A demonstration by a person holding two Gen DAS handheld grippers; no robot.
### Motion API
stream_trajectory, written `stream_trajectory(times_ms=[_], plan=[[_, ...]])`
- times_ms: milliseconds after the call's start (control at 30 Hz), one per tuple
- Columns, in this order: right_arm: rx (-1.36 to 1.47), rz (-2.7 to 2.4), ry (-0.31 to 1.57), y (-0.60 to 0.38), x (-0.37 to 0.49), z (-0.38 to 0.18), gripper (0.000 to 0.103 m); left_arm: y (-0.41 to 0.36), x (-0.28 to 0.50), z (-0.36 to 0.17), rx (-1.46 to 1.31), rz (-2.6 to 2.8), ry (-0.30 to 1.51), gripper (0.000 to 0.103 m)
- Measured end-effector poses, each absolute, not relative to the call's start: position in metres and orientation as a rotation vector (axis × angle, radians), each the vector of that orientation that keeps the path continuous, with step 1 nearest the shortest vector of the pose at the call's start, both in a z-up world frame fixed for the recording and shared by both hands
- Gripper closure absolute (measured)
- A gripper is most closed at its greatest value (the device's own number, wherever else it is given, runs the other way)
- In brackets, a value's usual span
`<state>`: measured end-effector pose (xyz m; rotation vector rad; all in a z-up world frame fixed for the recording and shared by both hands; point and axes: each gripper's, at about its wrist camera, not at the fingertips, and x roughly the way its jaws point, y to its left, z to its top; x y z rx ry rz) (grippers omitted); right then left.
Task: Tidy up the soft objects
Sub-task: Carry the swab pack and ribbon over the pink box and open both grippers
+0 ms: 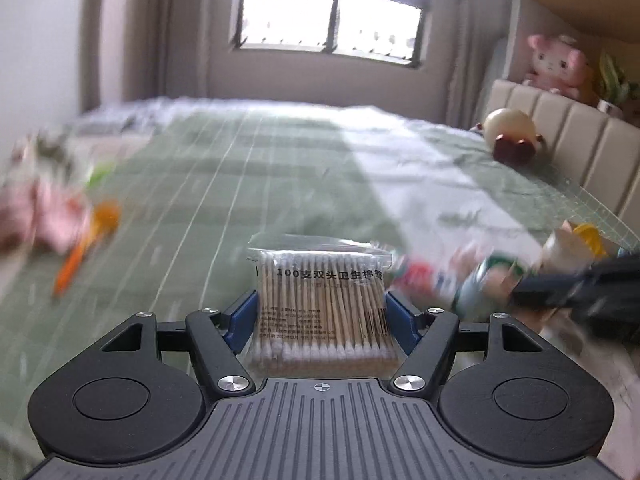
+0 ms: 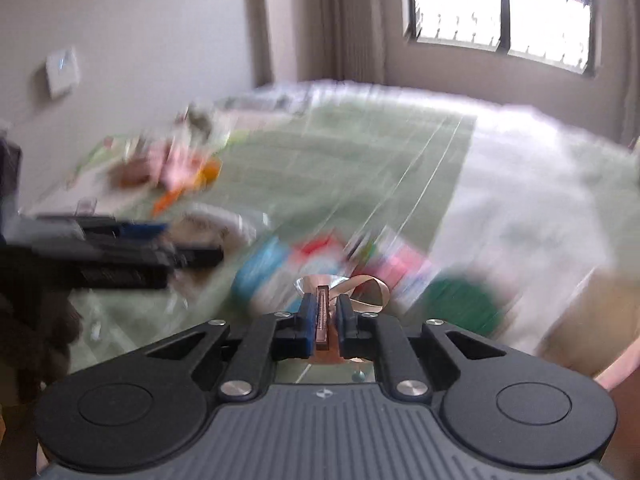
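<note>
Cotton swabs in a clear packet (image 1: pixel 320 304) sit upright between the blue pads of the left claw (image 1: pixel 320 308), which grips the packet by its sides above the green bed cover (image 1: pixel 224 168). Far right, a pink plush toy (image 1: pixel 556 62) rests on the shelf behind the padded headboard (image 1: pixel 560 124), and a round cream toy (image 1: pixel 510 132) lies on the bed just before it. Blurred pink and orange items (image 1: pixel 68 220) lie at the left. From the right wrist, the right claw (image 2: pixel 323 312) is drawn narrow onto a thin brown strip-like piece (image 2: pixel 322 312), possibly a clip, with a beige band (image 2: pixel 370 288) looping beyond it. Smeared colourful packets (image 2: pixel 304 264) lie on the bed below.
</note>
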<state>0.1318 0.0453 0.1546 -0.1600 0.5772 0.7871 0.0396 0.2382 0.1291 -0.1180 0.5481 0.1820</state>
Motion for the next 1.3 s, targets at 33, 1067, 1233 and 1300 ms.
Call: stream_trajectory(times_ms=[33, 1067, 1233, 1300], plan=[[-0.153, 0.768, 0.548, 0.034, 0.139, 0.168, 0.092, 0.229, 0.052, 0.139, -0.086, 0.173, 0.533, 0.029], [0.252, 0.397, 0.781, -0.293, 0.272, 0.09, 0.089, -0.098, 0.261, 0.087, -0.019, -0.41, 0.767, 0.029], [0.289, 0.411, 0.748, -0.287, 0.264, 0.095, 0.05, -0.081, 0.262, 0.101, -0.069, -0.437, 0.747, 0.031], [0.276, 0.397, 0.725, -0.284, 0.259, 0.103, 0.049, -0.081, 0.257, 0.104, -0.035, -0.431, 0.742, 0.031]])
